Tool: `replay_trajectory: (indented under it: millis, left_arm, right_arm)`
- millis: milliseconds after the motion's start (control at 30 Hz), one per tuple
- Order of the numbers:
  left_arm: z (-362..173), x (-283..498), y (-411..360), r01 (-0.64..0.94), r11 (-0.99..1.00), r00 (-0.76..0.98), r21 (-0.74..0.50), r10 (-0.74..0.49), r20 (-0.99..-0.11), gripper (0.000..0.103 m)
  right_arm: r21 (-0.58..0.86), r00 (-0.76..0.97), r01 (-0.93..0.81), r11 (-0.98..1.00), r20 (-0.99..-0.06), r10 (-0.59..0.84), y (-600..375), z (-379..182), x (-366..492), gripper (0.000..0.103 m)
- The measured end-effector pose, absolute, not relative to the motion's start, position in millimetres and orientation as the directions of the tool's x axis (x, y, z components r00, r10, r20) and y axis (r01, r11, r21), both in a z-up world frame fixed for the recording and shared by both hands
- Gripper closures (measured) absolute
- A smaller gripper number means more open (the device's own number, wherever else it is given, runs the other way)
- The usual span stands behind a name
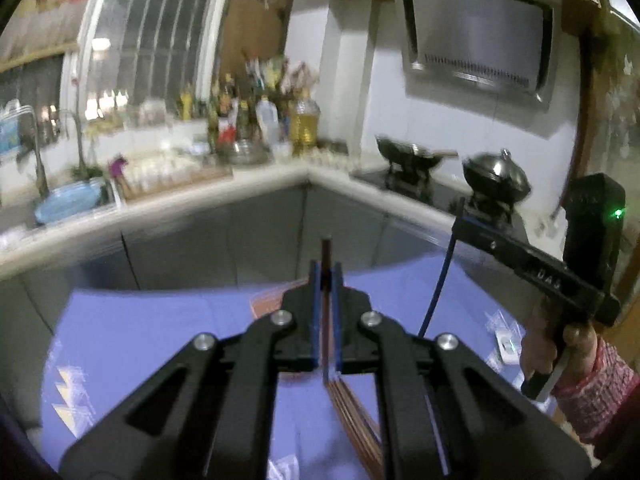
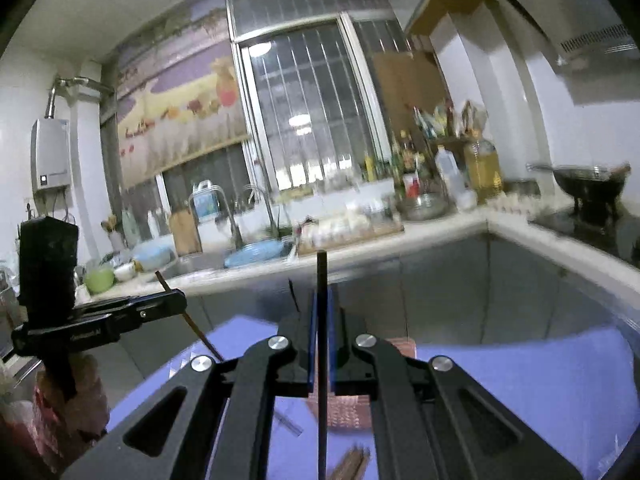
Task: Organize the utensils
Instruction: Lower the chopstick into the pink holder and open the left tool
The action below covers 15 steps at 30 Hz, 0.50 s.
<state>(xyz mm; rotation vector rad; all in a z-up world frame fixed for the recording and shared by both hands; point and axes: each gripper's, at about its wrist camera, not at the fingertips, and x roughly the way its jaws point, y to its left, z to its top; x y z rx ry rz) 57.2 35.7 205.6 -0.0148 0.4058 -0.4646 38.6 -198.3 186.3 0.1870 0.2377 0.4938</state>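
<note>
left tongs: the left gripper (image 1: 326, 276) is pressed together on a brown chopstick (image 1: 327, 256), whose tip pokes out just past the fingertips while the rest runs down between the jaws.
right tongs: the right gripper (image 2: 321, 300) is pinched shut on a dark chopstick (image 2: 321, 272), which stands nearly upright in its own view, with its top above the fingertips and its length dropping below the jaws.
cross view: in the left wrist view the right gripper (image 1: 460, 216) shows at the right edge with the dark chopstick (image 1: 438, 276) hanging down from its tip; a hand (image 1: 560, 340) with a pink knitted sleeve (image 1: 596, 388) holds it.
remaining utensils: a bundle of brown chopsticks (image 1: 352, 404) lies on the blue tablecloth (image 1: 160, 328) under the left gripper, near a reddish woven mat (image 2: 352, 404).
table: small clear packets (image 1: 504, 344) lie on the cloth at the right.
kitchen behind: a white counter (image 1: 200, 196) runs round the corner, with a sink, a blue basin (image 1: 68, 204), bottles and a jug of oil (image 1: 305, 120).
stove: 2 dark woks (image 1: 412, 154) sit under a steel range hood (image 1: 476, 36).
sharpness: both views are blurred.
</note>
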Motion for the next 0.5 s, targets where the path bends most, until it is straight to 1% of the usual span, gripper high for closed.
replay_trajectory:
  millis: [100, 167, 233, 333, 500]
  left_arm:
    - [227.2, 82.3, 30.1, 0.421, 0.902, 0.831, -0.096, -0.426, -0.357, 0.099]
    - [235.0, 103.6, 24.2, 0.398, 0.914, 0.848, -0.074, -0.397, -0.351, 0.099]
    - [234.9, 124.5, 20.0, 0.388, 0.919, 0.847, -0.075, -0.387, -0.364, 0.099]
    - [224.9, 150.0, 17.0, 0.368, 0.927, 0.849, -0.074, -0.368, -0.381, 0.099]
    - [204.1, 177.3, 18.1, 0.370, 0.925, 0.832, -0.089, -0.373, -0.411, 0.099]
  right_arm:
    - [0.213, 0.877, -0.432, 0.876, -0.129, 0.463, -186.1, 215.5, 73.4, 0.098]
    - [0.209, 0.888, -0.420, 0.883, -0.106, 0.448, -180.6, 221.4, 92.2, 0.098]
    - [0.211, 0.895, -0.412, 0.887, -0.092, 0.437, -172.3, 220.9, 113.3, 0.098]
    - [0.217, 0.892, -0.410, 0.886, -0.109, 0.439, -159.5, 205.9, 145.6, 0.098]
    - [0.201, 0.880, -0.419, 0.886, -0.150, 0.451, -147.0, 173.8, 168.8, 0.098]
